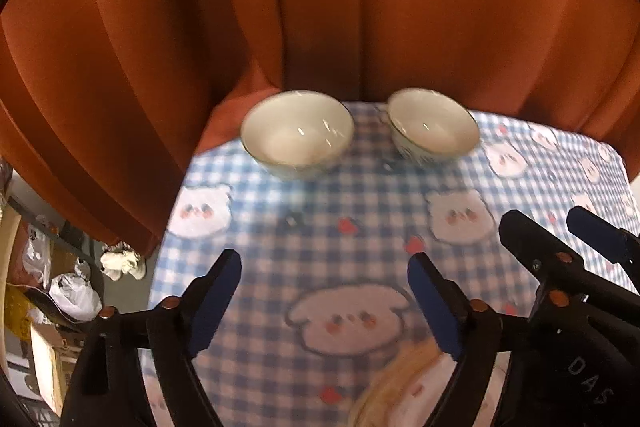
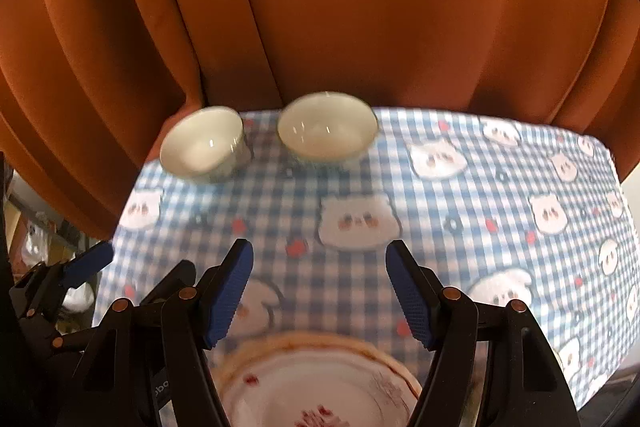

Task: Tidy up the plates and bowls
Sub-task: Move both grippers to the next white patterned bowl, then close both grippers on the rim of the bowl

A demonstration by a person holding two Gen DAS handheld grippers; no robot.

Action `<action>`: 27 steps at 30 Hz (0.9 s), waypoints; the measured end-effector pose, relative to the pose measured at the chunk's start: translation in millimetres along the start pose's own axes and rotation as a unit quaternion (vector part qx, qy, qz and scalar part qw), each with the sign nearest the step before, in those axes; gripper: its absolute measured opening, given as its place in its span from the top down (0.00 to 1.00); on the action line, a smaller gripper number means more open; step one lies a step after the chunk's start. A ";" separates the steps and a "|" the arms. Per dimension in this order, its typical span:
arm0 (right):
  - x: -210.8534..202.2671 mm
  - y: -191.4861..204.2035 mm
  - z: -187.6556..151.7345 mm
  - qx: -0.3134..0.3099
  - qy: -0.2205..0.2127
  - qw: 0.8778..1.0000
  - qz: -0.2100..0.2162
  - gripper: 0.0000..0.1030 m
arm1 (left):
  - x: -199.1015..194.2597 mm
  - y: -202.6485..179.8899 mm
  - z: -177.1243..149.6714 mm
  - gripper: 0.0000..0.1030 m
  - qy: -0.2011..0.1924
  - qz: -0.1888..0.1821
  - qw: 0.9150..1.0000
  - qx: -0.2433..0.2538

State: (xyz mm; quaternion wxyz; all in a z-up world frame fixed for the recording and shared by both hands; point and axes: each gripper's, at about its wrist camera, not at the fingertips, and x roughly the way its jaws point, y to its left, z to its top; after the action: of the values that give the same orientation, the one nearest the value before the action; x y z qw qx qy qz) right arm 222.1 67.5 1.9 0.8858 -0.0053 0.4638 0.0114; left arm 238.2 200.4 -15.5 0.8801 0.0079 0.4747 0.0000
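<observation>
Both my jaws gape wide, empty: left gripper [image 1: 324, 301], right gripper [image 2: 320, 291]. Two bowls, left bowl [image 1: 297, 133] and right bowl [image 1: 434, 125], sit apart at the table's [image 2: 480, 207] far edge against the orange curtain [image 1: 320, 7]; a plate [image 2: 320, 387] lies under my right jaws at the near edge.

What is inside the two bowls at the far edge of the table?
Both look empty: the left bowl and right bowl show only glossy white interiors with glints. The frames are blurred, so small residue cannot be ruled out.

Two white bowls, left bowl [image 1: 297, 135] and right bowl [image 1: 433, 126], are being kept upright, side by side and slightly apart, at the far table edge. A white plate [image 2: 320, 387] with red floral markings and an orange rim is being kept flat at the near edge.
</observation>
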 end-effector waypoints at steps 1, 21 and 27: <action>2.1 3.9 5.7 0.001 -0.004 1.000 0.001 0.30 | 1.3 3.2 3.9 0.15 -0.006 0.001 1.000 0.000; 104.8 59.4 92.6 -0.013 0.002 1.000 0.022 0.26 | 95.3 49.5 82.7 0.16 -0.018 0.029 0.999 -0.003; 140.3 68.4 106.9 -0.014 -0.003 0.999 0.031 0.31 | 126.8 53.8 94.1 0.24 -0.015 0.043 0.999 -0.009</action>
State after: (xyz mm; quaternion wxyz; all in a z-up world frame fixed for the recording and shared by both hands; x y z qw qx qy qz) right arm 388.1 140.1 -52.4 0.8862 -0.0032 0.4610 0.0456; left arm 386.9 253.8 -69.0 0.8863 0.0209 0.4607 0.0419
